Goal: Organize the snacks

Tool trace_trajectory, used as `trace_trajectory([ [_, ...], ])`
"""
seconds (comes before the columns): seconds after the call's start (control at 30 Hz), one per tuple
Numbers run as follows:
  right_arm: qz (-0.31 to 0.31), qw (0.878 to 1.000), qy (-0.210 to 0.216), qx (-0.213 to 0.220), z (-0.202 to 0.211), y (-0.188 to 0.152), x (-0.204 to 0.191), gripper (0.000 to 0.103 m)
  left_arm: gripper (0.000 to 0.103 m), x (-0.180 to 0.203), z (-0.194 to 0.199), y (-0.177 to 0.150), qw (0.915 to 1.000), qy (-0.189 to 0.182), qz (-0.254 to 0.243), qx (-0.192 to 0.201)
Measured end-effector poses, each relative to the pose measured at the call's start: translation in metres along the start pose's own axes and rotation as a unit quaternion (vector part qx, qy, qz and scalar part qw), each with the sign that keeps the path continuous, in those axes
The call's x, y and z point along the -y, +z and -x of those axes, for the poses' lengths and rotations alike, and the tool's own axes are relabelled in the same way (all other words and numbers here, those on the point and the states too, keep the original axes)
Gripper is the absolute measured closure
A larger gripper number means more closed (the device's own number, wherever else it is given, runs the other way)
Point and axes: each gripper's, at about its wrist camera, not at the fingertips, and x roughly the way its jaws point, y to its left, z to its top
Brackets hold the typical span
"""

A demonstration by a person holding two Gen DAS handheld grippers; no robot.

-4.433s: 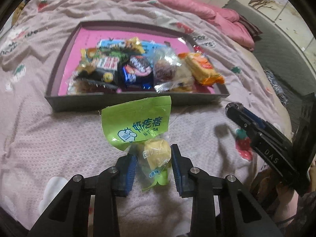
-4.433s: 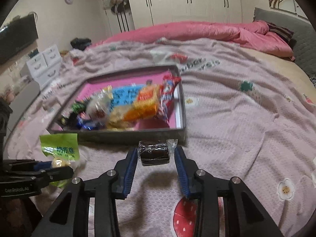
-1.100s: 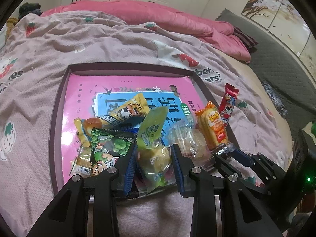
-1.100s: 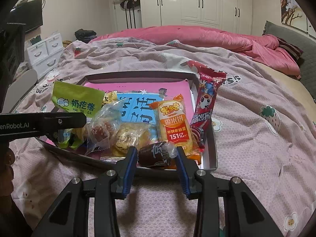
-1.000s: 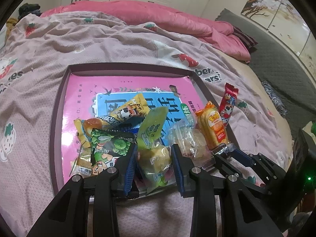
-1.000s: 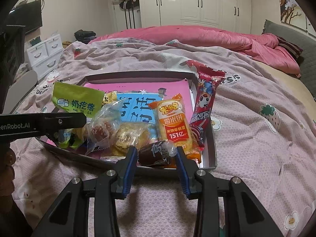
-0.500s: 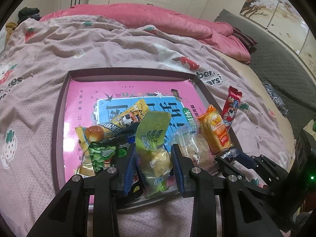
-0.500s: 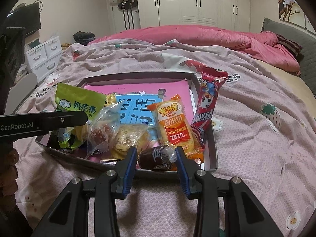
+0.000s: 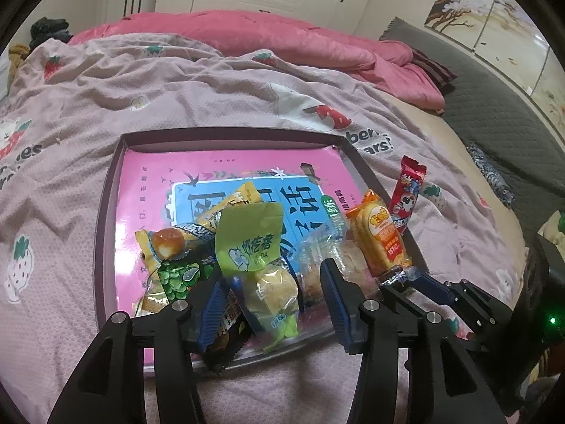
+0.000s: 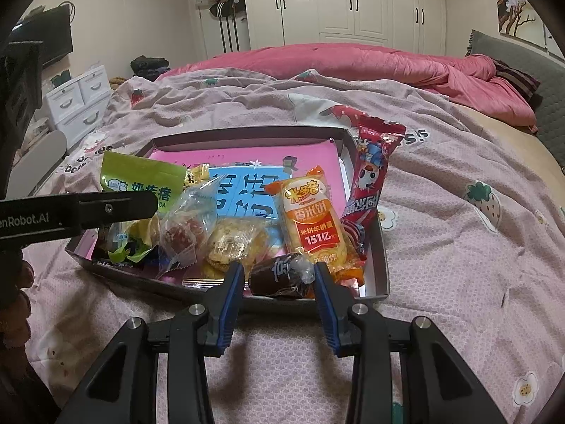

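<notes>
Snacks are going into the tray on the bed. Left tool is apart, its green bag dropped at 6 o'clock. Right tool looks apart around the brown cake at the near rim. Next, both should probably back away.

- The orange cracker packet reads "米多奇", "香米饼" and "米饼年销量 151亿"
- The green packet reads "奶疙瘩", with the letters "DA" under it
- The left gripper's black arm reads "enRobot.AI", its start cut off by the frame edge
- The bedsheet shows "ber" and "ars?" beside a strawberry, and "es" at its left edge
- The blue print on the pink box bottom has large characters, too covered to read
</notes>
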Motion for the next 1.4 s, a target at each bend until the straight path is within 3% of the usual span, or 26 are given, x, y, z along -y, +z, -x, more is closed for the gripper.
trace_trajectory([
  [0.3, -0.001, 1.000, -0.006, 0.001, 0.002, -0.001, 0.003, 0.063, 0.046, 0.001, 0.007, 0.000, 1.0000, 0.002, -0.001, 0.006],
  [0.6, -0.001, 1.000, -0.014, 0.001, 0.003, -0.001, 0.004, 0.056, 0.043, 0.001, 0.016, 0.000, 0.9999, 0.002, 0.000, 0.010],
  [0.67, -0.002, 1.000, -0.015, 0.001, 0.004, -0.001, 0.005, 0.055, 0.036, 0.001, 0.019, -0.001, 0.9999, 0.002, 0.000, 0.012],
  [0.97, 0.013, 0.999, -0.022, 0.027, 0.025, 0.001, 0.001, 0.051, 0.031, 0.005, 0.041, -0.006, 0.9995, 0.013, -0.004, 0.028],
  [1.4, 0.022, 0.998, 0.003, 0.056, 0.076, -0.008, -0.023, 0.036, 0.031, 0.017, 0.074, -0.052, 0.9983, 0.054, 0.006, 0.022],
])
